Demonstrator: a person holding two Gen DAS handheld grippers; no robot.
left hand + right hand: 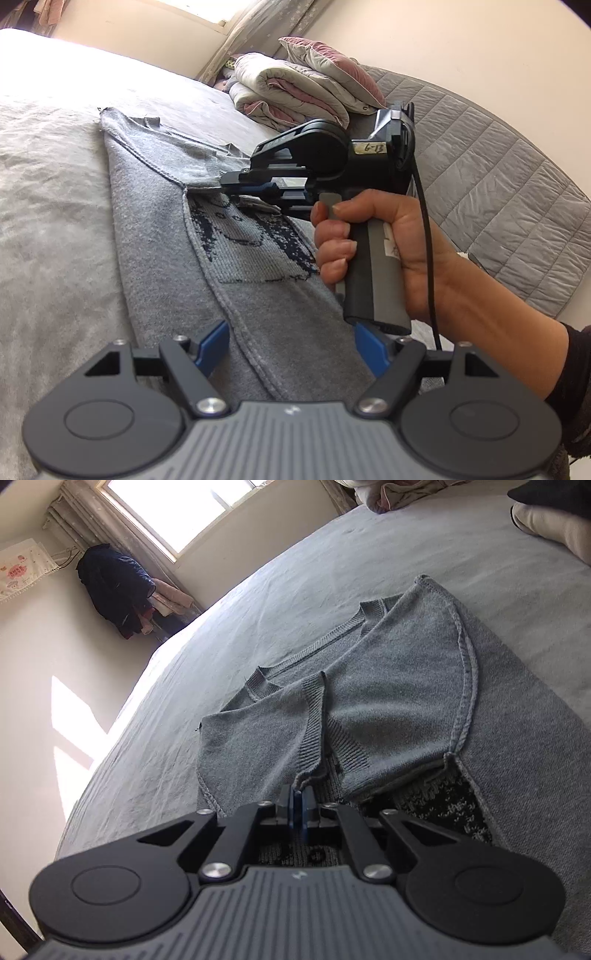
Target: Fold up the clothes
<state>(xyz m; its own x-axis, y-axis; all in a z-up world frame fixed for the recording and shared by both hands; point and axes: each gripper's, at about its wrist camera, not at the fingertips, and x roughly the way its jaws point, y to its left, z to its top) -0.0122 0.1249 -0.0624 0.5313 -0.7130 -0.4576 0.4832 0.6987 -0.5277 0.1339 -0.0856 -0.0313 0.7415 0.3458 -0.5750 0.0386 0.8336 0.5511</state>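
A grey knit sweater (159, 236) lies flat on the bed, with a dark blue pattern (251, 243) showing on its body. One sleeve is folded across the chest, and its ribbed cuff (314, 731) runs into my right gripper (297, 797), which is shut on the cuff's end. In the left wrist view the right gripper (227, 184) pinches that fabric just above the pattern, and a hand (369, 236) grips its handle. My left gripper (291, 343) hangs open over the lower body of the sweater (388, 686), nothing between its blue pads.
The bed sheet (48, 221) spreads to the left of the sweater. Folded quilts (295, 88) are stacked at the head of the bed against a grey quilted headboard (498, 184). A dark jacket (110, 579) hangs by the window (177, 513).
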